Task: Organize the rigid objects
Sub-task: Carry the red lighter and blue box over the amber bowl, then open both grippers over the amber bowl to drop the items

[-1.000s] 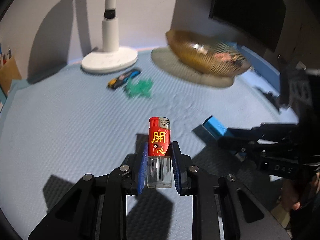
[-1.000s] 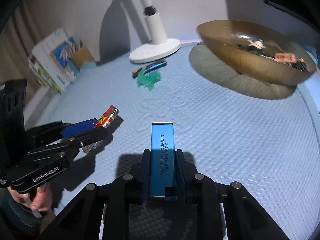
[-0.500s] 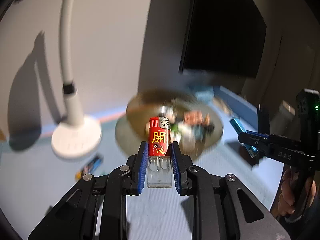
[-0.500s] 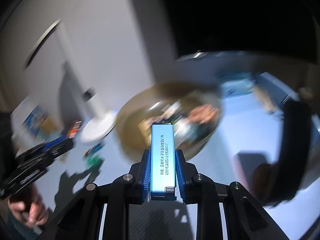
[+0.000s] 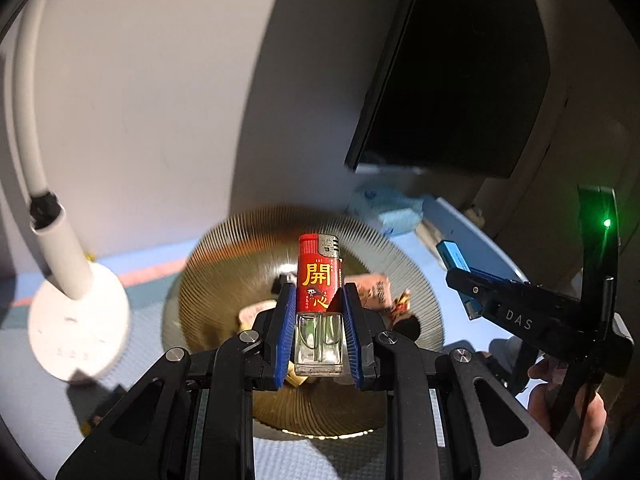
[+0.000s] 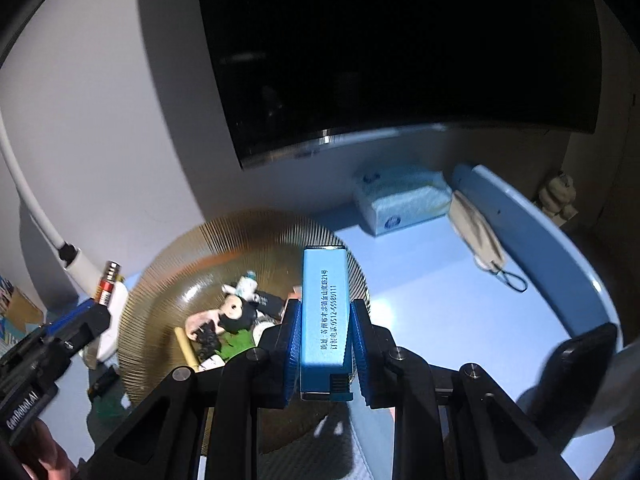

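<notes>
I've got the red lighter (image 5: 319, 280) pinched upright between my left gripper (image 5: 319, 336) fingers, blue pads tight against its clear lower tank, metal cap pointing up and away. It hangs in the air in front of the golden ribbed bowl (image 5: 224, 256), which sits on the blue tabletop (image 6: 420, 280) ahead of me. In my right gripper (image 6: 323, 346) the fingers are clamped on the blue lighter (image 6: 324, 304), a flat slab standing up with a line of printed text running along its face. It's held up off the tabletop too, at the bowl's right rim as the right wrist view shows it.

Inside the bowl, a jumble of small things: a pale figure, dark pieces, something green, a wooden stick. Just left of the bowl stands the white lamp (image 5: 76, 320), round base on the tabletop and its neck curving up the wall. Far right of the bowl lies a pale blue tissue pack (image 6: 400, 200), and beside it a tan face mask (image 6: 476, 232). A dark screen (image 6: 400, 48) fills the wall behind. My hand (image 5: 560, 392) shows at the right edge of the left view.
</notes>
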{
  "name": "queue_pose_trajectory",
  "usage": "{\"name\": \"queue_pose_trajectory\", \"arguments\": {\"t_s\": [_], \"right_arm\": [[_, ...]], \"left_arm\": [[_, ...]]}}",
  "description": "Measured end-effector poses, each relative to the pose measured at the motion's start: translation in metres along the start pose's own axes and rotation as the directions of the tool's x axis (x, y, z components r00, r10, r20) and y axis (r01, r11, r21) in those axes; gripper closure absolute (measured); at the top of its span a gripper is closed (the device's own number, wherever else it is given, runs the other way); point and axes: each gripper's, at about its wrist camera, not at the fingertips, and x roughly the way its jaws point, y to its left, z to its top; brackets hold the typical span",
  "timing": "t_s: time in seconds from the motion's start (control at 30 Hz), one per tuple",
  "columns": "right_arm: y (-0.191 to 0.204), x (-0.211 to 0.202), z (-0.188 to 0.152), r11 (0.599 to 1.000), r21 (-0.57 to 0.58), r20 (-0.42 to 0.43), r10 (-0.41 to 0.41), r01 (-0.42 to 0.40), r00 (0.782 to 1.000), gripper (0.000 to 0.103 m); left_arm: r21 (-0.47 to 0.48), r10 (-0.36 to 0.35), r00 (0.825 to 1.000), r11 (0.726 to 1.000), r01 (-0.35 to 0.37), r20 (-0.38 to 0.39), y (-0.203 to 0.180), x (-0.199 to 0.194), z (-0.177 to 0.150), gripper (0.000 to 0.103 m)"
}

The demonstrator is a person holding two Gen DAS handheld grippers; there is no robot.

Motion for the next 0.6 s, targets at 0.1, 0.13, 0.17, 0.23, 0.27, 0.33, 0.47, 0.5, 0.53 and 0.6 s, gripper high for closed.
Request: {"name": "queue_pose_trajectory", "arguments": {"t_s": [0.1, 0.13, 0.17, 0.23, 0.27, 0.33, 0.47, 0.5, 0.53, 0.6], "right_arm": [[0.001, 0.015, -0.005, 1.000, -0.007, -0.030, -0.002, 0.002, 1.000, 0.080], [0.002, 0.019, -0.006, 1.000, -0.009, -0.040, -0.002, 0.001, 0.999, 0.080], [0.002, 0.022, -0.006, 1.000, -0.009, -0.046, 0.003, -0.003, 0.999, 0.080], [0.006, 0.026, -0.006, 0.999, -0.012, -0.059, 0.032, -0.033, 0.998, 0.079], [0.008, 0.027, -0.005, 0.999, -0.010, -0.062, 0.051, -0.052, 0.997, 0.078], [0.009, 0.024, -0.005, 0.996, -0.001, -0.048, 0.092, -0.092, 0.995, 0.068], [0.007, 0.009, -0.008, 0.994, 0.011, -0.021, 0.113, -0.113, 0.993, 0.064], [0.007, 0.004, -0.010, 0.993, 0.015, -0.018, 0.118, -0.118, 0.993, 0.064], [0.006, 0.000, -0.012, 0.992, 0.020, -0.018, 0.127, -0.127, 0.992, 0.064], [0.007, -0.010, -0.017, 0.989, 0.031, -0.022, 0.147, -0.146, 0.989, 0.064]], "left_arm": [[-0.007, 0.001, 1.000, 1.000, -0.001, -0.030, 0.002, 0.015, -0.007, 0.083], [-0.008, 0.003, 0.999, 1.000, -0.003, -0.038, 0.002, 0.019, -0.009, 0.083], [-0.012, 0.005, 0.999, 1.000, -0.006, -0.043, 0.003, 0.022, -0.009, 0.083], [-0.020, 0.006, 0.999, 1.000, -0.007, -0.038, 0.005, 0.025, -0.009, 0.082], [-0.026, 0.007, 1.000, 1.000, -0.008, -0.030, 0.006, 0.024, -0.009, 0.069], [-0.040, 0.009, 1.000, 0.999, -0.009, -0.006, 0.009, 0.014, -0.009, 0.035], [-0.035, 0.029, 0.999, 0.999, -0.027, 0.046, 0.018, -0.015, -0.011, 0.023], [-0.043, 0.029, 0.998, 0.999, -0.027, 0.048, 0.022, -0.023, -0.011, 0.023], [-0.057, 0.030, 0.998, 0.998, -0.027, 0.052, 0.027, -0.032, -0.013, 0.023], [-0.079, 0.038, 0.998, 0.996, -0.034, 0.059, 0.035, -0.048, -0.017, 0.023]]}}
